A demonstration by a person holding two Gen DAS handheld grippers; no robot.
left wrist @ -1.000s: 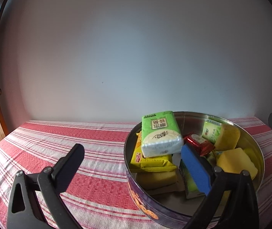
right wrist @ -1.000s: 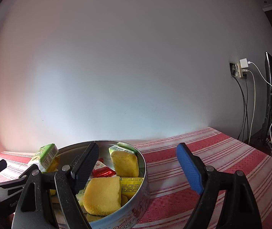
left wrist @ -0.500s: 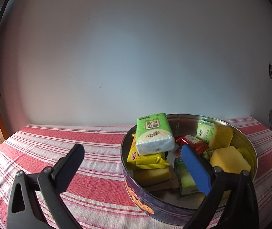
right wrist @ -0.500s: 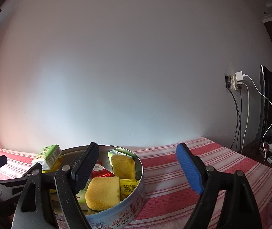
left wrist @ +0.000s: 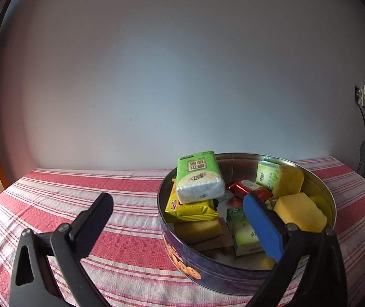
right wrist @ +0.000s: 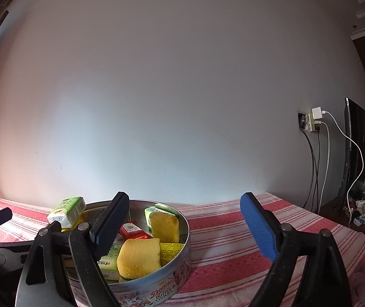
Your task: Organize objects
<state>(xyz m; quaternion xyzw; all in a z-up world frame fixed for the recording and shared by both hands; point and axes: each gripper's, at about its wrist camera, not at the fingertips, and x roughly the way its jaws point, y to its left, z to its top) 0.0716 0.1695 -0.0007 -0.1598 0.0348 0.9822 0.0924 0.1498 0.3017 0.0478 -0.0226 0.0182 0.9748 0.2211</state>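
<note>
A round metal butter cookie tin (left wrist: 246, 268) sits on a red-and-white striped tablecloth (left wrist: 121, 189), its lid off and its shiny inner wall showing. In the left wrist view it fills the lower right of the frame. A green tissue pack (left wrist: 199, 176) lies tilted at the top of the pile on the tin's left side, resting on a yellow snack packet (left wrist: 190, 208). A red foil packet (left wrist: 246, 188) lies near the middle, and two yellow sponges (left wrist: 299, 211) occupy the right side, one leaning against the far wall beside a small green carton (left wrist: 267, 175).

The left gripper (left wrist: 177, 216) has its jaws spread wide and holds nothing; its black finger hangs over the cloth at lower left, while its blue finger overlaps the tin's contents.

In the right wrist view the tin (right wrist: 162, 289) sits at lower left. The right gripper (right wrist: 186, 226) is likewise spread wide and empty: its dark finger overlaps the tin, its blue finger stands over bare cloth at lower right. A wall socket with a white charger (right wrist: 314, 119) shows at the right of the frame.
</note>
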